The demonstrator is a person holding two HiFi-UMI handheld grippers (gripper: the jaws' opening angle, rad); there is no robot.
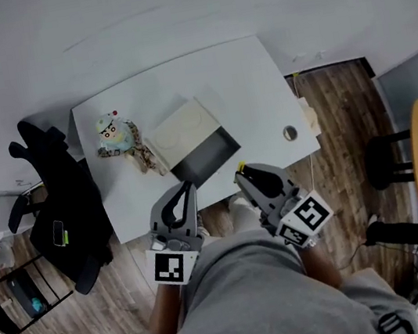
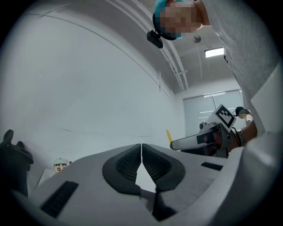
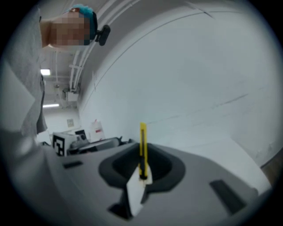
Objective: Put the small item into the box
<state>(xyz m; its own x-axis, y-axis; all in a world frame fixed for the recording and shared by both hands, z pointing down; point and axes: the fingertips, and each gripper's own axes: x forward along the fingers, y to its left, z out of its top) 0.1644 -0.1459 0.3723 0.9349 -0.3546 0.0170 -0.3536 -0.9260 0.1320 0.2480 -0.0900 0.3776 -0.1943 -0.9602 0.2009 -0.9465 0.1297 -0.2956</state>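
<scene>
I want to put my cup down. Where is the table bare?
The white table is bare on its right, between the cream-and-black box and the round hole, and at the near left corner. It's crowded around the colourful toy figure.

Person in grey clothes. Left tool and right tool: grey shells, black ribbed pads, black slots. White cubes with black square markers at near ends.

- The table is being seen as smooth, matt white.
- The floor is being seen as grained wood planks.
- The small item is being seen as smooth yellow plastic.
</scene>
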